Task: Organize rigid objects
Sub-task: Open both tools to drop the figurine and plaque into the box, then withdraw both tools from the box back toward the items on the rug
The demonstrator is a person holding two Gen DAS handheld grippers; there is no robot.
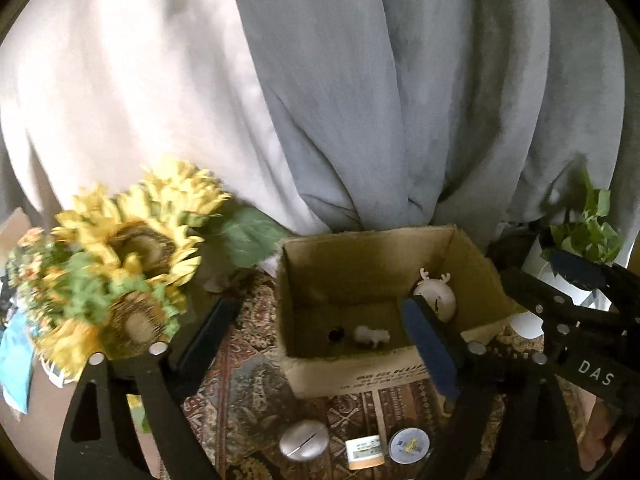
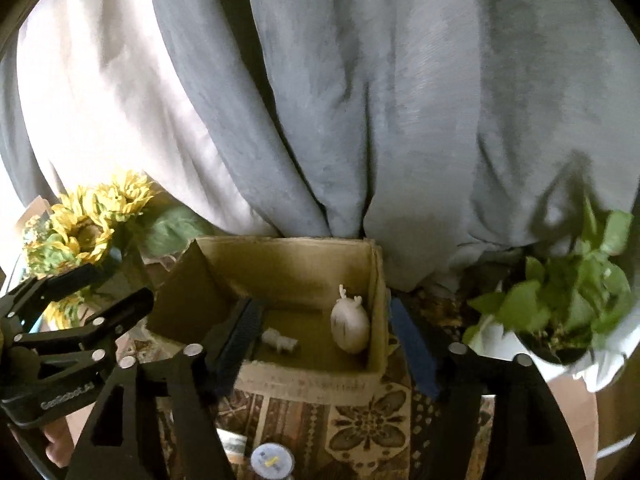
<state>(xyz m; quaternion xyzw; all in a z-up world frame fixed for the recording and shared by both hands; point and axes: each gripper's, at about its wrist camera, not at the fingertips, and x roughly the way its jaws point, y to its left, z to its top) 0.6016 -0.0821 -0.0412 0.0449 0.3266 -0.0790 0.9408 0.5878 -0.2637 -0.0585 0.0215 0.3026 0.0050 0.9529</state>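
Observation:
An open cardboard box (image 1: 352, 376) stands on a patterned cloth; it also shows in the right wrist view (image 2: 280, 256). Inside lie a white egg-shaped figurine with antlers (image 1: 434, 296) (image 2: 350, 326), a small white animal figure (image 1: 372, 336) (image 2: 280, 342) and a small dark object (image 1: 336, 334). My left gripper (image 1: 320, 320) is open and empty, held above the box front. My right gripper (image 2: 324, 320) is open and empty over the box. In front of the box lie a silver round lid (image 1: 304, 438), a small white jar (image 1: 364, 452) and a round container with a label (image 1: 409, 445) (image 2: 272, 462).
Artificial sunflowers (image 1: 120, 264) (image 2: 84, 228) stand left of the box. A green potted plant in a white pot (image 2: 568, 312) (image 1: 580, 240) stands to the right. Grey and white curtains (image 1: 360, 100) hang behind. The patterned cloth (image 2: 368, 428) covers the surface.

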